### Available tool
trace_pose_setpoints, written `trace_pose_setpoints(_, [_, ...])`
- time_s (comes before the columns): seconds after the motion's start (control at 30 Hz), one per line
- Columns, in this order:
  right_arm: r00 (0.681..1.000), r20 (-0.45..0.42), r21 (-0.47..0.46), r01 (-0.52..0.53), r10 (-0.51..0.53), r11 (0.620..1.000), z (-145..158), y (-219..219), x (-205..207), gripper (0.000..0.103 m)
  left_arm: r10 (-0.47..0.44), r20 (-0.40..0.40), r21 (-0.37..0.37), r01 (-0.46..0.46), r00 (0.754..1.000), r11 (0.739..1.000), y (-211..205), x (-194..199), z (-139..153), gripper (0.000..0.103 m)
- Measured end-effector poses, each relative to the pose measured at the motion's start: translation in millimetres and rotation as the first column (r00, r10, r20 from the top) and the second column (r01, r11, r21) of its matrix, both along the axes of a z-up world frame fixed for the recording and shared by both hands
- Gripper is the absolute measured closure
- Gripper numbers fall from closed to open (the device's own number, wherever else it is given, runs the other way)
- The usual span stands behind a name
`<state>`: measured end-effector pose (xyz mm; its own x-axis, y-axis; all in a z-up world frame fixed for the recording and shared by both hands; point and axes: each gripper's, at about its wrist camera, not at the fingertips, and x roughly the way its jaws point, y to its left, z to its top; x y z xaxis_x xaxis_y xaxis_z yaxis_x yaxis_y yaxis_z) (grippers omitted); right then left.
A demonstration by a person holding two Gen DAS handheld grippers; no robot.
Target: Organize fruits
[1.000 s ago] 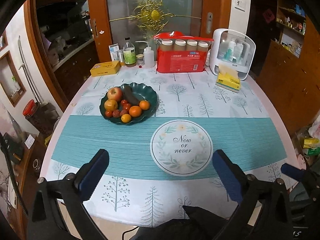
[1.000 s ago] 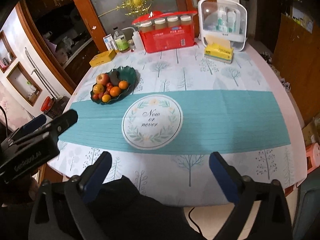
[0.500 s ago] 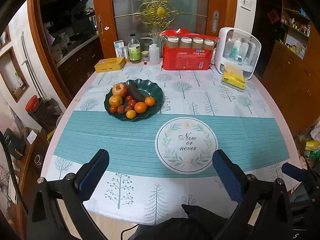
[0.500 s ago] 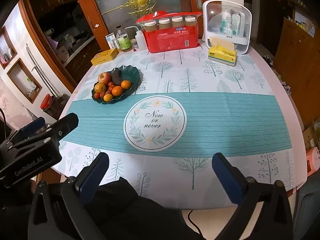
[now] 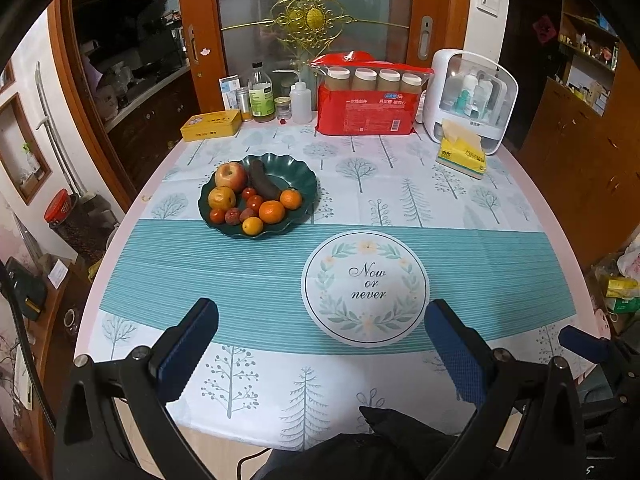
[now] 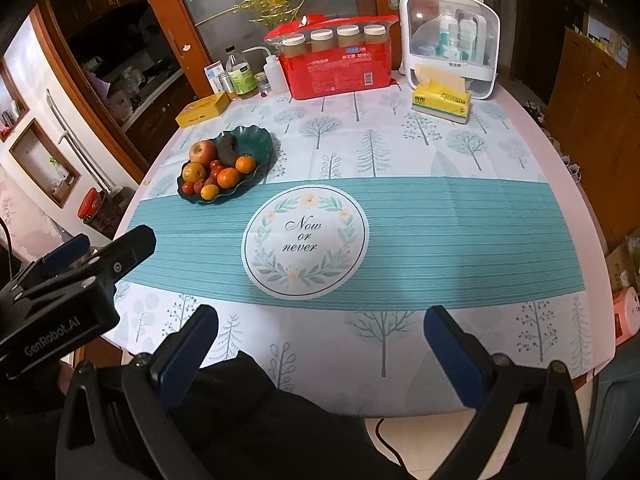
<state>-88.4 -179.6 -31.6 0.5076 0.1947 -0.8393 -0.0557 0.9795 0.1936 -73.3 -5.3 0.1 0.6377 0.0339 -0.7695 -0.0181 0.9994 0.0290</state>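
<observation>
A dark green scalloped plate (image 5: 304, 178) (image 6: 260, 144) at the table's left holds an apple (image 5: 231, 176), oranges (image 5: 272, 211), small red fruits and a dark long fruit (image 5: 263, 184). A round white mat reading "Now or never" (image 5: 365, 286) (image 6: 305, 240) lies empty in the middle. My left gripper (image 5: 320, 340) is open and empty above the table's near edge, in front of the mat. My right gripper (image 6: 320, 344) is open and empty, also at the near edge. The left gripper (image 6: 76, 264) also shows at the left of the right wrist view.
At the back stand a red cup package (image 5: 366, 106), a white storage box (image 5: 468, 100), a yellow tissue pack (image 5: 462, 156), bottles (image 5: 260, 96) and a yellow tin (image 5: 211, 126). A glass door is behind them. Wooden cabinets flank the table.
Both grippers have risen and tilted a little, so the plate and mat sit lower in view. Both stay open and empty. Nothing on the table has moved.
</observation>
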Motion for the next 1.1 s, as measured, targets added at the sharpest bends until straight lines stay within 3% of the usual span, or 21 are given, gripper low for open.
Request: trace_pose_setpoints(1.1, [1.0,-0.021,-0.003,-0.016,0.016,1.0,-9.2,-13.6,8.1,0.0,0.005,0.006,0.004,-0.005,1.0,1.0,-5.2,2.2,1.2,0.001])
